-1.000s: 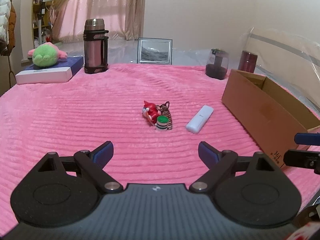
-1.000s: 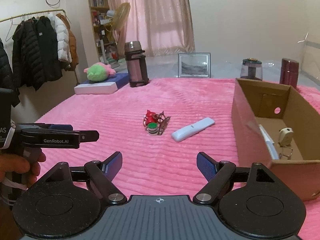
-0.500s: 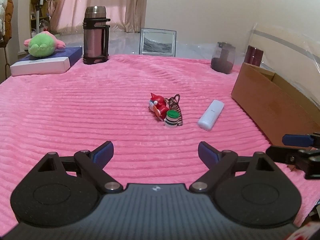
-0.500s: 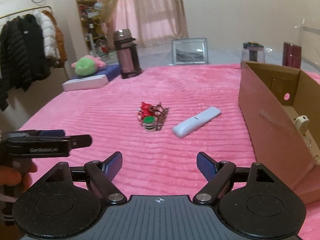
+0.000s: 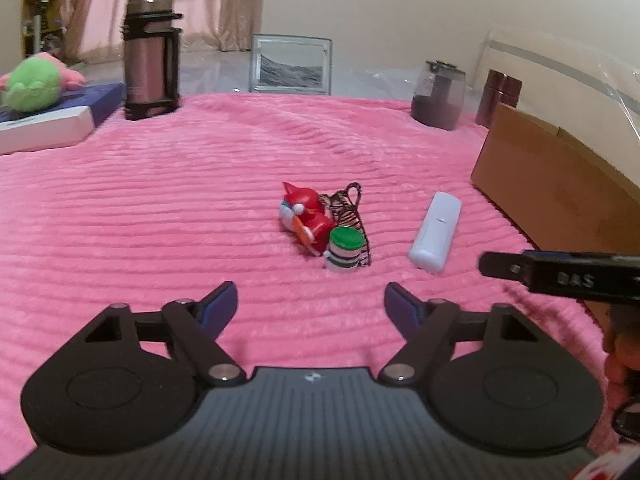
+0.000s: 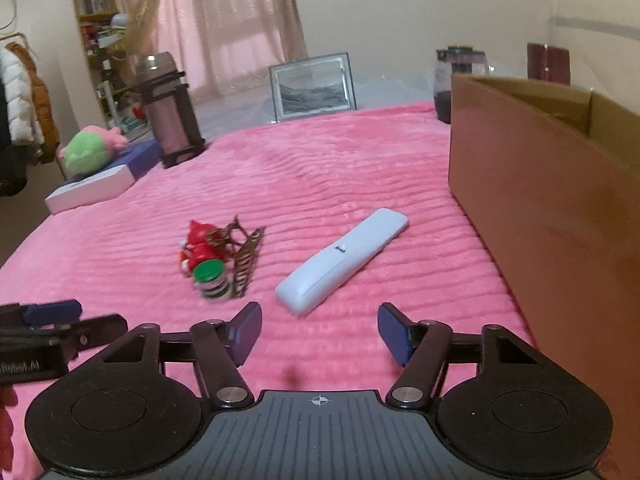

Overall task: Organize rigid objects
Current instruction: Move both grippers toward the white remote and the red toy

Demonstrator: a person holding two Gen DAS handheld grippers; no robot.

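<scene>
On the pink ribbed blanket (image 5: 160,208) lie a red toy figure (image 5: 306,216), a small striped bottle with a green cap (image 5: 344,250) and a dark hair claw clip (image 5: 352,212), bunched together. A white remote (image 5: 436,232) lies to their right; it also shows in the right wrist view (image 6: 344,258), just ahead of my right gripper. My left gripper (image 5: 310,306) is open and empty, short of the toy cluster (image 6: 212,256). My right gripper (image 6: 318,326) is open and empty. A cardboard box (image 6: 540,200) stands at the right.
At the back stand a tall metal flask (image 5: 150,52), a picture frame (image 5: 291,64), a dark jar (image 5: 438,96) and a maroon cup (image 5: 500,96). A green plush (image 5: 30,84) lies on a flat blue-white box (image 5: 52,120) at the left. Coats hang at the far left (image 6: 24,108).
Both grippers have moved forward and lower toward the objects. The right gripper now sits close behind the remote, and the box interior has dropped out of its view. Both stay open.
</scene>
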